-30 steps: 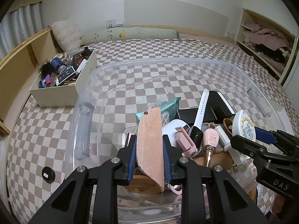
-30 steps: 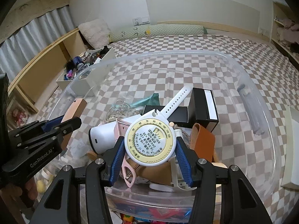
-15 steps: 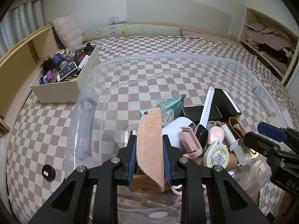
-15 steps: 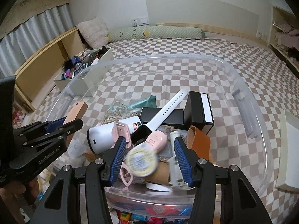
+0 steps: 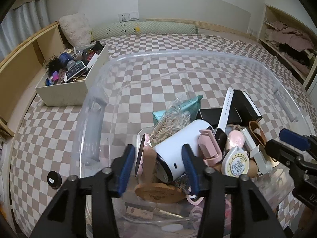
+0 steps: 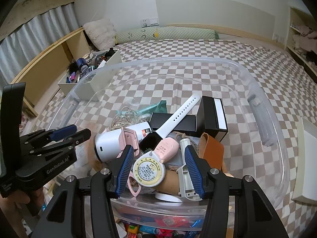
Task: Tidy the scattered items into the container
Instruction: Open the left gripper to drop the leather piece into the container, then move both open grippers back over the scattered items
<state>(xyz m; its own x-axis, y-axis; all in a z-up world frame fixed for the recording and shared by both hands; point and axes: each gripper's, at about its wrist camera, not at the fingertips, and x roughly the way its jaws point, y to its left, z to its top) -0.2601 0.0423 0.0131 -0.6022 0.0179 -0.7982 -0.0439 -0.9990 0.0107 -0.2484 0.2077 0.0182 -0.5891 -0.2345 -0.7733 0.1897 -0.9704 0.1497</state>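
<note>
Both drops landed: tape measure [image 6: 149, 171] and wooden piece [image 5: 158, 194] now lie in the clear bin [image 6: 277, 138]. My left claw [image 5: 158, 165] and right claw [image 6: 157, 170] hang spread, empty. Next, that black puck [image 5: 53, 179] outside.

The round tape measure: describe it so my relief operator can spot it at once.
Look in the clear plastic bin on the checkered bed, at the pile nearest the grippers. The tape measure lies flat between the open right gripper fingers: a white disc with a yellow numbered ring, the only dial-like thing there.
</note>
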